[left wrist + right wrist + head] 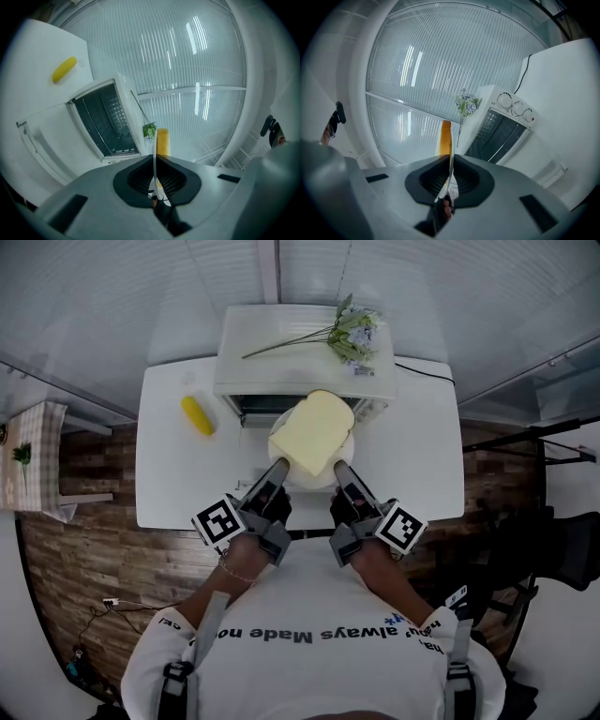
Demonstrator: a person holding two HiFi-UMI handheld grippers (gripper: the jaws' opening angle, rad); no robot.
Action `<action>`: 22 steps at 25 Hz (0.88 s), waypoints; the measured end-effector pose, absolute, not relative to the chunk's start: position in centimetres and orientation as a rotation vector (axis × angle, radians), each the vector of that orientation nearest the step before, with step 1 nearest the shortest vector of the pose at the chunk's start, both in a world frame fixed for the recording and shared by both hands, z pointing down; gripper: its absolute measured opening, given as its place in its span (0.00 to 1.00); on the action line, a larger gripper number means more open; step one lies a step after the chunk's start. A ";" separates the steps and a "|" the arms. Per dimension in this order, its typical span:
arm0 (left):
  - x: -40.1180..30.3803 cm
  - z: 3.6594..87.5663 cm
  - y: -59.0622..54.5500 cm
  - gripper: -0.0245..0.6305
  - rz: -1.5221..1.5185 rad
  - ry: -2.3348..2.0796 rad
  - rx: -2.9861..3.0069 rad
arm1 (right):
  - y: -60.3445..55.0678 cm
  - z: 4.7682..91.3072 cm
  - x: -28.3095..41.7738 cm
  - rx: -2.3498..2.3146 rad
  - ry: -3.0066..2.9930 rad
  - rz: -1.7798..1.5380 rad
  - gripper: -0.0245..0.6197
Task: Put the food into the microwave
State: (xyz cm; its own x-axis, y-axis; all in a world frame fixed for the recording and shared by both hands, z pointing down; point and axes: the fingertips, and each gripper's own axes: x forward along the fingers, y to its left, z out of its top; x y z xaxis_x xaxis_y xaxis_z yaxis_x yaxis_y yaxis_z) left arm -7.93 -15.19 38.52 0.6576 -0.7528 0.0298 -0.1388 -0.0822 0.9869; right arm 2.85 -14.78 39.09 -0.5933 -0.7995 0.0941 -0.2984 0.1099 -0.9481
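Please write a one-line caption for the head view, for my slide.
The left tool and right tool grip a white plate with a bread slice before the open microwave; corn lies nearby.

The microwave [281, 348] is white with a dark cavity, standing on a white tabletop [169, 446] above a floor [84, 559] of brown wood planks. In front of the microwave a pale yellow slice of bread [314, 430] lies on a white plate [309, 482], left of it is a bright yellow corn cob [197, 414], and on top of it are green-stemmed flowers [354, 332] with pale blue and white blossoms. The grey left claw [278, 468] and right claw [341, 468] have black pads and bear black-and-white square markers.
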 end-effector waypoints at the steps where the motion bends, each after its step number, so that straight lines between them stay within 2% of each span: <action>1: -7.5 38.5 -15.3 0.07 -0.605 -0.753 1.597 | -15.0 39.0 3.3 -1.064 1.953 -1.493 0.08; 10: -3.9 38.2 -15.9 0.07 -0.614 -0.768 1.589 | -15.9 38.5 6.9 -1.052 1.976 -1.498 0.08; 22: -3.9 39.8 -15.8 0.07 -0.608 -0.794 1.558 | -16.2 40.0 6.8 -1.038 1.988 -1.537 0.08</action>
State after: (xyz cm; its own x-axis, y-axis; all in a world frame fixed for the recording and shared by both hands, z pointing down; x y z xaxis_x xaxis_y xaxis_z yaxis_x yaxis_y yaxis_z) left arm -3.93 -15.81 39.85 0.6278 -0.7761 0.0594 -0.1452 -0.0418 0.9885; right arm 6.81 -16.18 39.98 -0.6331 -0.7658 0.1126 -0.3021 0.1105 -0.9469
